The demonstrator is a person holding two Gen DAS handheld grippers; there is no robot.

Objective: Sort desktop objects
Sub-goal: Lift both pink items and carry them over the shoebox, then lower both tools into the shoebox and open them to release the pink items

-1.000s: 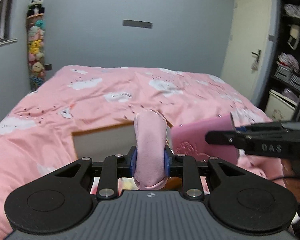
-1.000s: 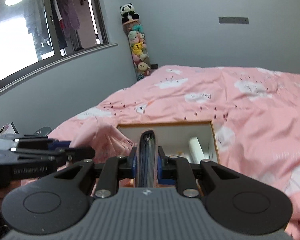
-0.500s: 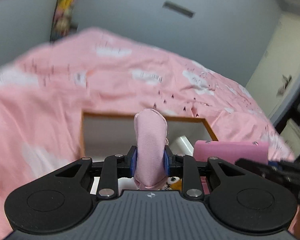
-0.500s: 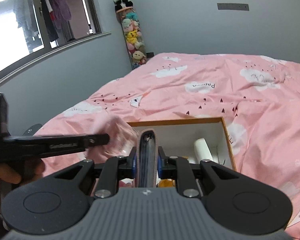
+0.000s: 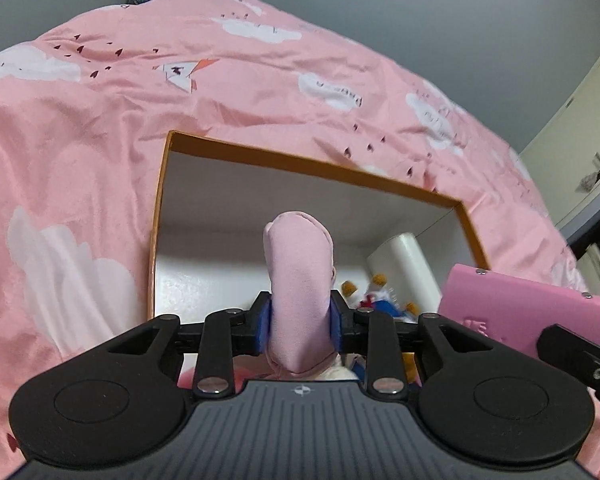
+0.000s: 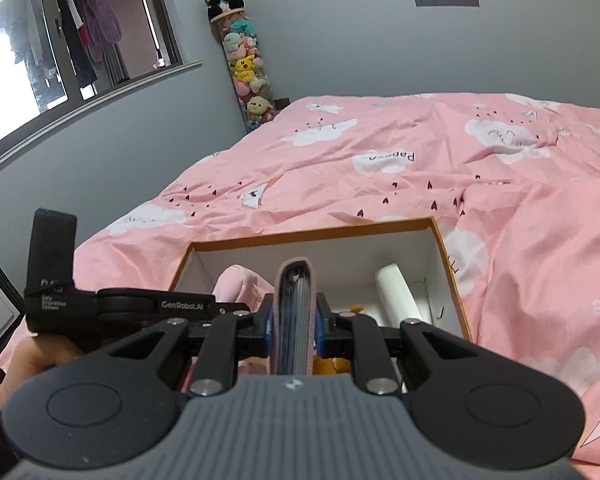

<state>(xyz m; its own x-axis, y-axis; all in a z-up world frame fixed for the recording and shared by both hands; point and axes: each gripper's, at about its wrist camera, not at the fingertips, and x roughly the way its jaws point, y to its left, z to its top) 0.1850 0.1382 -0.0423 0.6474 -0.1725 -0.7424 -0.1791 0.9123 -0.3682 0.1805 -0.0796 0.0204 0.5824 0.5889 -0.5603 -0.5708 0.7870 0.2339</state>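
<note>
**Both grippers loaded over the box**

Left wrist: the left gripper (image 5: 300, 322) clamps a pink fabric pouch (image 5: 298, 276) above the orange-rimmed box (image 5: 161, 216) on the bedspread (image 5: 80, 128).

Right wrist: the right gripper (image 6: 294, 326) grips a pink notebook (image 6: 294, 312) edge-on over the same box, beside 1 white roll (image 6: 396, 294).

We read "GenRobot.AI" in pale letters on the black body of the left gripper (image 6: 300, 312) at the left of the right wrist view, with smaller lines beside it too fine to make out. On the pink bedcover (image 6: 420, 168), a white cloud near the middle carries an upside-down word, seemingly "Papeoo", uncertain
</note>
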